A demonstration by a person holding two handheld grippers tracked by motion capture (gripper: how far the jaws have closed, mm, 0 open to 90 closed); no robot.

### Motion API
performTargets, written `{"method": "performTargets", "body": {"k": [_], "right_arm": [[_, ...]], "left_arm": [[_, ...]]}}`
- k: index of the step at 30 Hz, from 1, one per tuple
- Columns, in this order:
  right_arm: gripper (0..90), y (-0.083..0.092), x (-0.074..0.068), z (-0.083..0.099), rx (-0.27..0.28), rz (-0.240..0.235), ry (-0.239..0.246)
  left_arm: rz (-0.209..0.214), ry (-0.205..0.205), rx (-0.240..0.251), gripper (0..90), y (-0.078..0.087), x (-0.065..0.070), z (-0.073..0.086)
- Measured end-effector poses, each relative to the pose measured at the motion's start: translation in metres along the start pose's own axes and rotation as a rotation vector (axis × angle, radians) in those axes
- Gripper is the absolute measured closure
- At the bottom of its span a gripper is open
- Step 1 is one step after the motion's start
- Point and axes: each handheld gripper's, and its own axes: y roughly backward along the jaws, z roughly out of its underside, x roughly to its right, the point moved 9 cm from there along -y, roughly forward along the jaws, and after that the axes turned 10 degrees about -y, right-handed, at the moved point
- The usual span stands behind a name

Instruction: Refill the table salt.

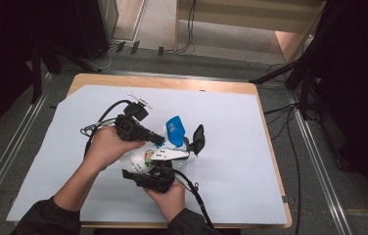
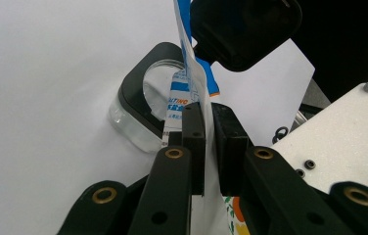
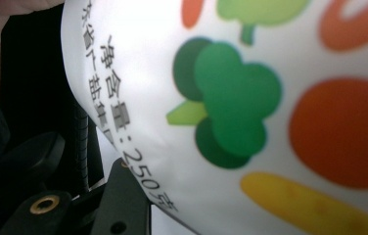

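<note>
Bench [image 1: 231, 147]: carried a pale blue-white sheet over a wooden top; both forearms entered from the near edge in the high view.
Left hand [image 1: 107, 146]: gripped the body of the left tool, left of centre on the bench.
Left tool [image 1: 158, 139]: pointed rightward toward the pouch in the high view. In the left gripper view [image 2: 209, 142] its two black jaws stood nearly together, clamped on the thin white edge of the pouch that ran up between them.
Pouch [image 1: 174, 131]: a white bag with a blue top portion and printed vegetable pictures, held near the middle of the bench between the two tools. The left gripper view showed its blue-and-white printed edge [image 2: 188, 73]; the right gripper view showed it very close, with green, orange and yellow shapes and dark printed characters [image 3: 250, 112].
Jar [image 2: 143, 105]: a clear round container with a black collar, lying on the sheet just behind the pouch edge.
Right hand [image 1: 170, 195]: held the right tool at the near side of the pouch.
Right tool [image 1: 158, 169]: sat against the lower part of the pouch; whether its jaws were parted or closed could not be told.
</note>
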Motion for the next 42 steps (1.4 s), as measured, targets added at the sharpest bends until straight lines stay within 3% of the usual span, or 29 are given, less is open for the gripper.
{"method": "performTargets", "body": {"k": [7,13,20,30,42], "right_arm": [[62.2,-0.001,0.0,-0.002,0.0,0.004,-0.002],[65.3,-0.001,0.001,-0.003,0.012,0.021,0.002],[66.6,0.001,-0.002,-0.004,0.035,-0.004,-0.001],[66.4,-0.001,-0.004,-0.004,0.038,-0.037,-0.03],[62.9,-0.001,-0.005,-0.009,0.044,-0.026,-0.023]], "left_arm": [[-0.002,0.007,-0.02,87.4,-0.001,0.0,-0.002],[0.002,0.0,-0.01,87.3,-0.002,0.001,-0.003],[0.022,-0.018,0.009,83.1,0.005,0.003,-0.002],[-0.001,-0.003,0.002,85.3,0.008,0.002,0.003],[0.001,-0.004,-0.004,86.9,0.008,0.004,-0.003]]}}
